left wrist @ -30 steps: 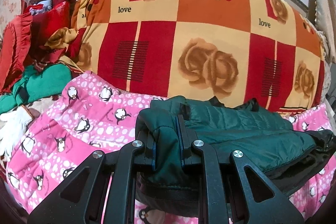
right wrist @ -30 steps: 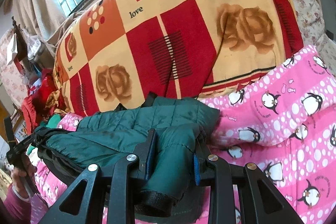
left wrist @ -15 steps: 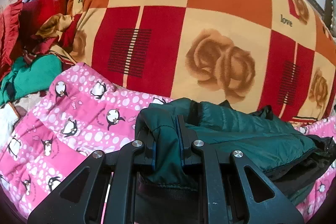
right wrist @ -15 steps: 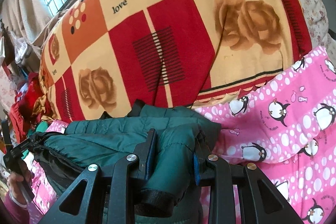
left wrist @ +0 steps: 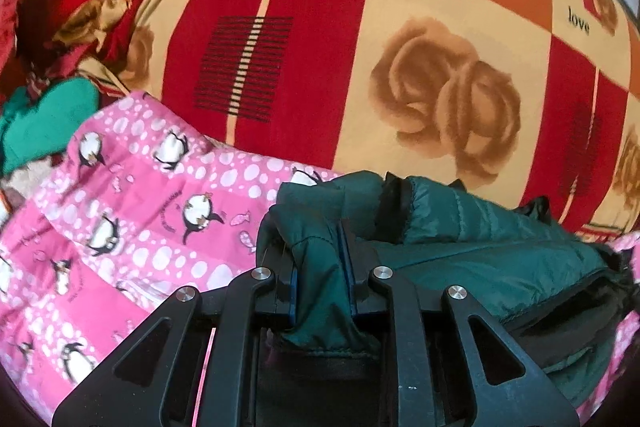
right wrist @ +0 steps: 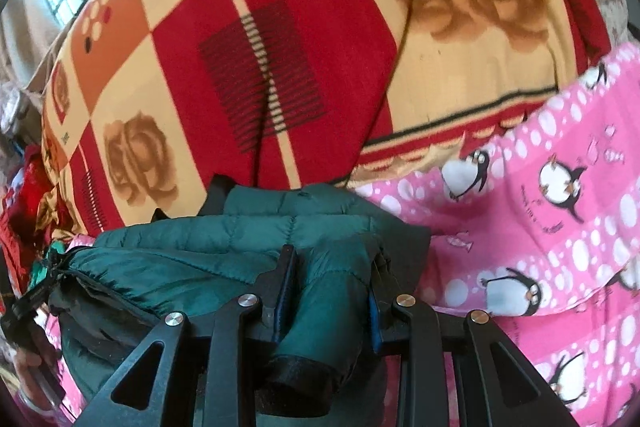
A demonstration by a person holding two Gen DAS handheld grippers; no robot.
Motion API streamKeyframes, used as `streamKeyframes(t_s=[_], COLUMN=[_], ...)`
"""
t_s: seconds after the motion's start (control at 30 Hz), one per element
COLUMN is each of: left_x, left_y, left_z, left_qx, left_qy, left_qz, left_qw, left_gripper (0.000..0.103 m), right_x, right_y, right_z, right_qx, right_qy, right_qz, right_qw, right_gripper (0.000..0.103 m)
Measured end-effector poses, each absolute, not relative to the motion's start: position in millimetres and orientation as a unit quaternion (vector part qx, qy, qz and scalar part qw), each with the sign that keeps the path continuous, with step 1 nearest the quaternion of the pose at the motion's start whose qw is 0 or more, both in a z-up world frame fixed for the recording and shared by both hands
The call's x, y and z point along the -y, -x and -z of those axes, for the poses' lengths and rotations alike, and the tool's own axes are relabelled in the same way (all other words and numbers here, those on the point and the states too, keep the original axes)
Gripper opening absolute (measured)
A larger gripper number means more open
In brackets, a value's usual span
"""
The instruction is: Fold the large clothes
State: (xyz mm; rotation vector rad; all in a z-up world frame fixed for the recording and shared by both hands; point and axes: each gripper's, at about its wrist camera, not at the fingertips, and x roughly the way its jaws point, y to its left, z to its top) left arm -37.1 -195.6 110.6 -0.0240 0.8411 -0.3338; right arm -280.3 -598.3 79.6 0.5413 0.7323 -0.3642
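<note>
1. The dark green padded jacket [left wrist: 480,251] lies bunched on the pink penguin sheet [left wrist: 132,211], just in front of the big rose-patterned blanket [left wrist: 360,67]
2. The left gripper [left wrist: 322,267] pinches a fold at one end of the jacket; its jaws have just eased a little wider, cloth between them
3. The right gripper [right wrist: 332,287] clamps a sleeve with a black cuff [right wrist: 296,373] at the jacket's other end
4. Red clothes [left wrist: 60,3] and a green cloth [left wrist: 44,123] lie beside the blanket's edge
</note>
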Motion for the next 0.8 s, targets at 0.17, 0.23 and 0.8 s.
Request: streamKeyframes(t_s=[0.17, 0.23, 0.8], left_x=[172, 166, 177], left_y=[29, 31, 59], left_z=[-115, -122, -142], left_qx=[-0.425, -0.427, -0.374], left_qy=[0.091, 0.105, 0.059], left_qz=[0.215, 0.232, 0.215], left_qw=[0.875, 0.868, 0.9], left_gripper=[0.035, 0.041, 0.077], right_x=[603, 602, 538], right_y=[281, 282, 265], right_z=[-80, -87, -119], right_qx=[-0.341, -0.332, -0.335], right_qy=[-0.29, -0.295, -0.162], right_qz=[0.167, 0.162, 0.114], right_qw=[0.878, 0.881, 0.921], right_gripper=[0.041, 0.053, 0.091])
